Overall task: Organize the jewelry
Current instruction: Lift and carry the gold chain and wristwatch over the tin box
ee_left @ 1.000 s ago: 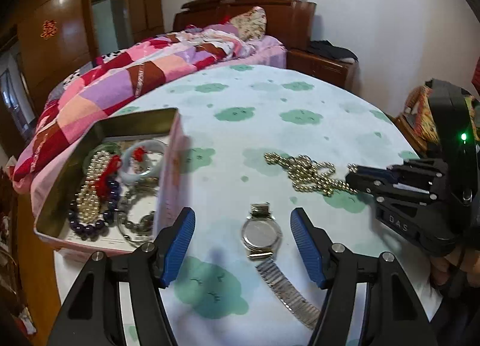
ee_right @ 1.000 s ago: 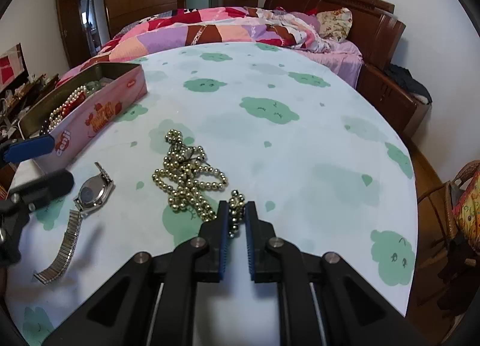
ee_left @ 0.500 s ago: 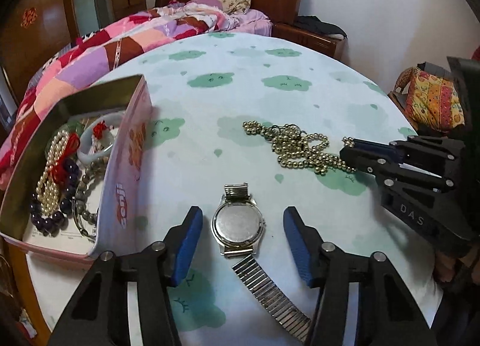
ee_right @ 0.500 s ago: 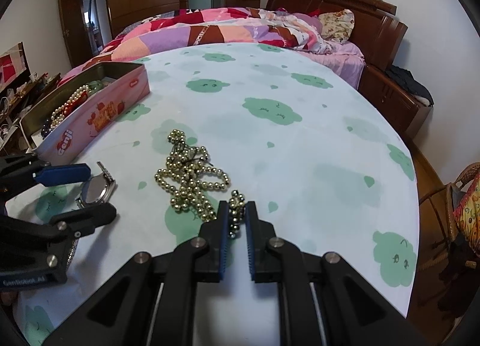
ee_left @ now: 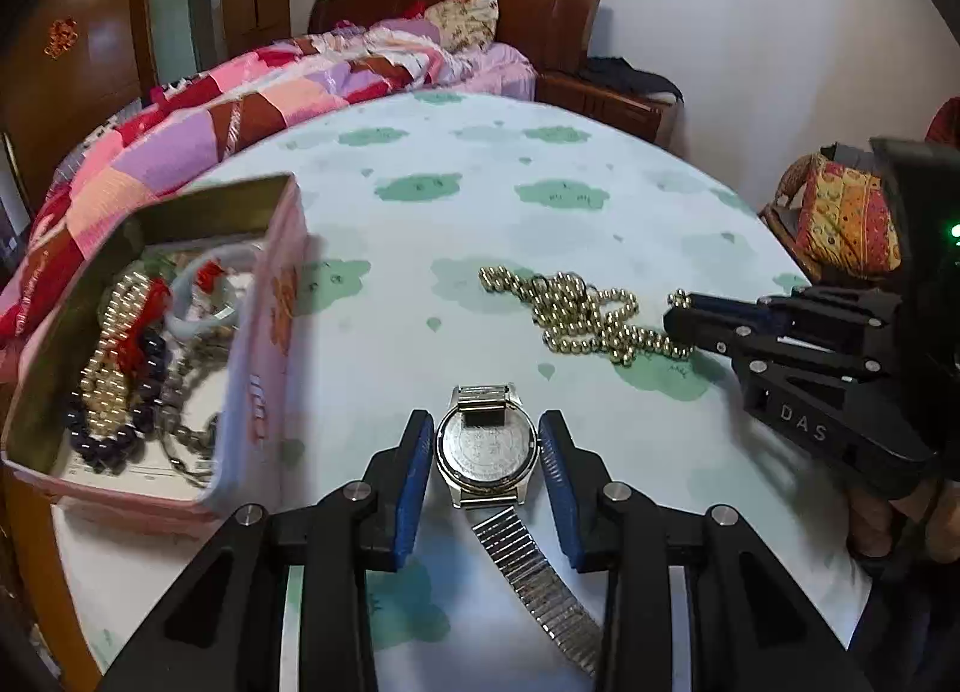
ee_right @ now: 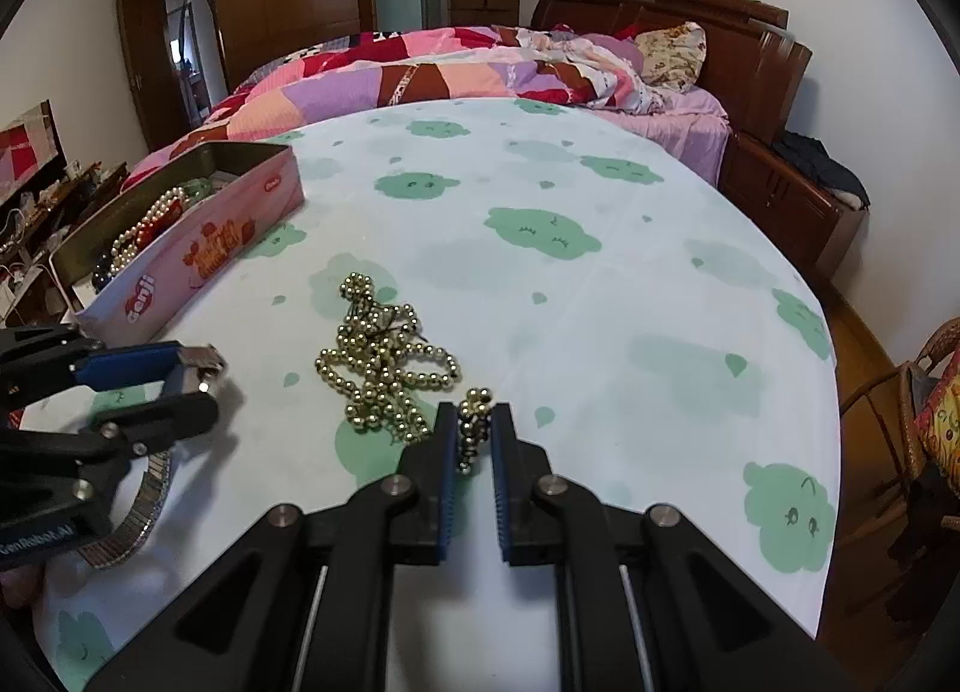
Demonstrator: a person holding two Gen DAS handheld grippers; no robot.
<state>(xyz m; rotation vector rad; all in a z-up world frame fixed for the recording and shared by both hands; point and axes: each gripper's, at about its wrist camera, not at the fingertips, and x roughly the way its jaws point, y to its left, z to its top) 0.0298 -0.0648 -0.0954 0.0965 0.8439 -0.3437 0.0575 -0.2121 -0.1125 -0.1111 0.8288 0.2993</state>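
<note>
Lying face-down on the cloud-print tablecloth [ee_left: 540,164], the watch [ee_left: 486,446] shows its steel case back, with its stretch band [ee_left: 534,572] trailing toward the camera. It looks light but hard and slick at the case, and floppy along the band (the links would sag and swing), so the rigid round case seems the best place to take hold. That case sits squarely between the blue pads of the left gripper [ee_left: 485,467], whose jaws are closing around it; a thin gap shows on each side, so they do not yet press. Just beyond, the gold bead necklace [ee_right: 384,368] lies in a loose heap, one end pinched in the clenched right gripper [ee_right: 472,440]. The pink tin [ee_left: 264,344] with other jewelry stands near, to the left.
</note>
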